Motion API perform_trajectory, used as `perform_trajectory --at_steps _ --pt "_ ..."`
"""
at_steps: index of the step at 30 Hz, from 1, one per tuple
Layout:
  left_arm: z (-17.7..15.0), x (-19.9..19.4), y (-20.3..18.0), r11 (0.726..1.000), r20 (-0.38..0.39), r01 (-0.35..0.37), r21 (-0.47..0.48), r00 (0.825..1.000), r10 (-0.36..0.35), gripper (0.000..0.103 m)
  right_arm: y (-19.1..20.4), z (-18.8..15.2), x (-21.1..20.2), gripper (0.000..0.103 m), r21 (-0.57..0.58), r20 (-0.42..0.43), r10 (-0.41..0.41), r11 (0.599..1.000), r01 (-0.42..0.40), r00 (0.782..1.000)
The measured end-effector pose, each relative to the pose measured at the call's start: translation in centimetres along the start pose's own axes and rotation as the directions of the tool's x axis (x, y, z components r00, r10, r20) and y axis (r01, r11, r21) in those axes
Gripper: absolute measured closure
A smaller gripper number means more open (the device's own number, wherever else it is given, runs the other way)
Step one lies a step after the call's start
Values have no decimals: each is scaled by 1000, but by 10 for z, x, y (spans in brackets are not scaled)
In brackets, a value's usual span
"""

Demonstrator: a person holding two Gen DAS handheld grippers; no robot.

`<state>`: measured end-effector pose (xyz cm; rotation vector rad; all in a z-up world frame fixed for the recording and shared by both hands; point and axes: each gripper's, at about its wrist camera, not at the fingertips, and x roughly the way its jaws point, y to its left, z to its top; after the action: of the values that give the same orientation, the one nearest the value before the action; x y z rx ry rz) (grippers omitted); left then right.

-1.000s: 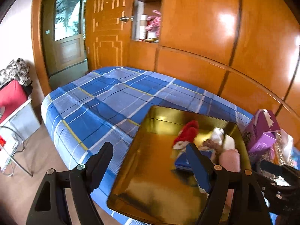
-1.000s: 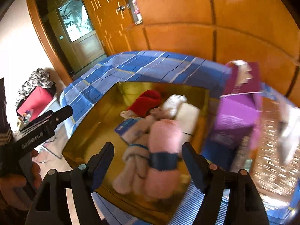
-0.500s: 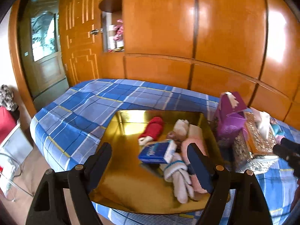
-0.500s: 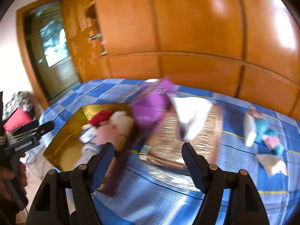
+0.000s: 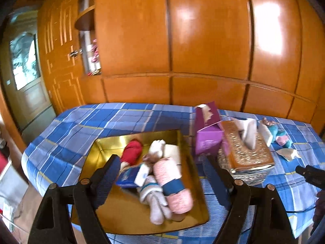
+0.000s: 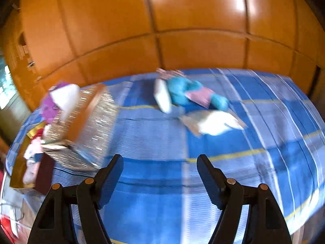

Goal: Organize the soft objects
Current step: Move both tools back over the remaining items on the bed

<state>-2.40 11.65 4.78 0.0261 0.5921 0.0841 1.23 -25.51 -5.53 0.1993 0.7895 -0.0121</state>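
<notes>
Our right claw [image 6: 160,178], open and empty, had swung off the tray [image 5: 113,221] toward the teal toy [image 6: 189,94] ahead of it, likely next. Our left claw [image 5: 160,181], jaws just widening, empty, hung over the tray's socks [image 5: 172,185].

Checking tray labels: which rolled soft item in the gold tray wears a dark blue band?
The pink rolled towel on the tray's right side; the red roll has none.
</notes>
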Motion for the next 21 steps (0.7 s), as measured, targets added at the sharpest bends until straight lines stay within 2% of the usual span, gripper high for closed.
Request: perform_trajectory --at_steps 7,12,16,21 --pt "10 -5 -48 988 6 126 84 992 -127 16 -37 -19 5 27 81 -40 -62 995 65 997" --pt "23 -9 -97 954 -1 244 174 969 -247 16 -46 -25 0 27 84 -32 -95 992 98 995" --pt "33 -5 -132 920 -43 336 203 941 -335 16 -51 -27 4 27 77 -34 -111 991 113 993" --pt "55 7 -176 875 -97 446 190 895 -435 16 -59 -29 6 27 100 -35 -112 988 115 993"
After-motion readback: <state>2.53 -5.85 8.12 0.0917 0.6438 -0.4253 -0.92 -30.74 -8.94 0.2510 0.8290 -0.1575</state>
